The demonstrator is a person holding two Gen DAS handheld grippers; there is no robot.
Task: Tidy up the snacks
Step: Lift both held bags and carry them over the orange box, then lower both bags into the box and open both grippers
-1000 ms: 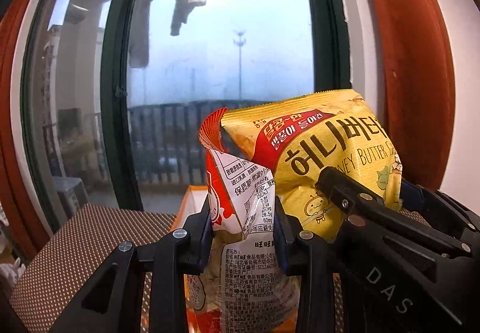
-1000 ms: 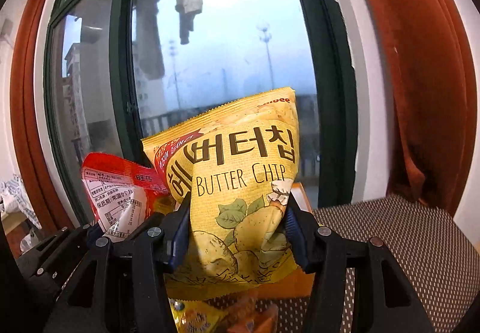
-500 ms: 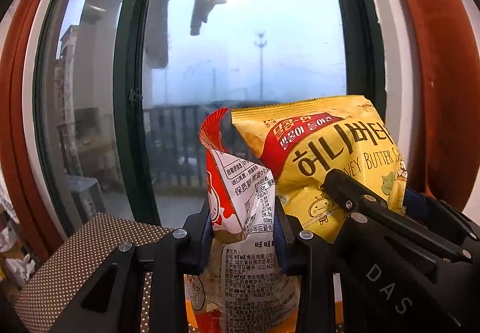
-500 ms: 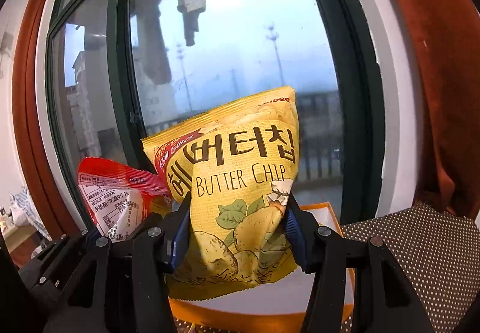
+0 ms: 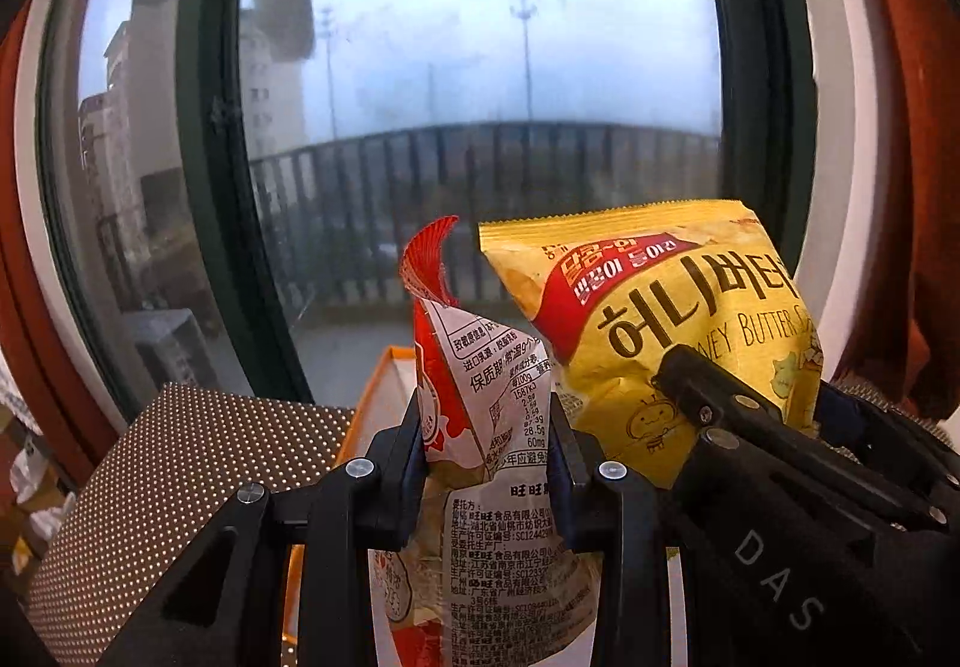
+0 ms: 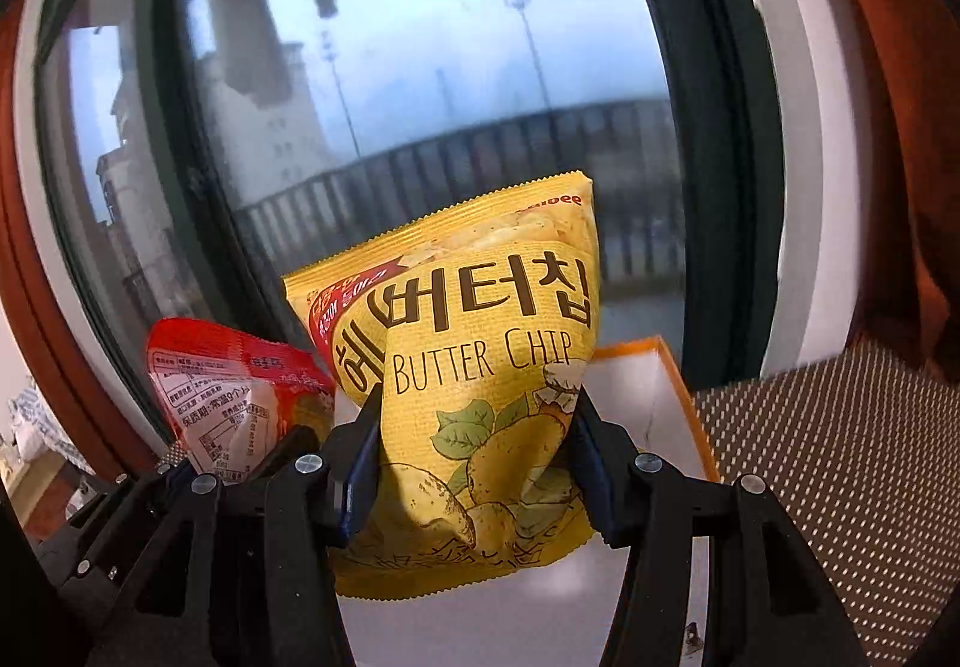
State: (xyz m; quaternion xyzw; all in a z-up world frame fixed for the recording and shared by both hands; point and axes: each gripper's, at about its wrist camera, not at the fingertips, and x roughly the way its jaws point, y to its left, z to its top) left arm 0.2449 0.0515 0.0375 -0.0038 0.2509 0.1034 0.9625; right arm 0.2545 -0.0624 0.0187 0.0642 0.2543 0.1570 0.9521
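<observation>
left gripper (image 5: 489, 451): jaws pinched nearly together on the waist of the red-and-white snack packet (image 5: 480, 427), which stands upright between them, its long axis running up out of the jaws and its crimped top curling over.
right gripper (image 6: 477, 454): jaws part-way open but pressed on both sides of the yellow butter chip bag (image 6: 474, 367); the bag is held upright by its lower half, its top edge well above the jaws.
bags to each other: side by side and near one another, red packet on the left, yellow bag on the right; both are carried in the air, neither resting on anything.
orange-rimmed box (image 6: 666, 397): white inside, open-topped, on the dotted desk (image 6: 840, 457) by the window (image 5: 480, 96); it lies ahead of and below both pairs of jaws.
nearer hand: the yellow bag hangs directly over the box floor in the right view, so the right looks better placed to lower first.
likely move: straight down into the box, bottoms first.
</observation>
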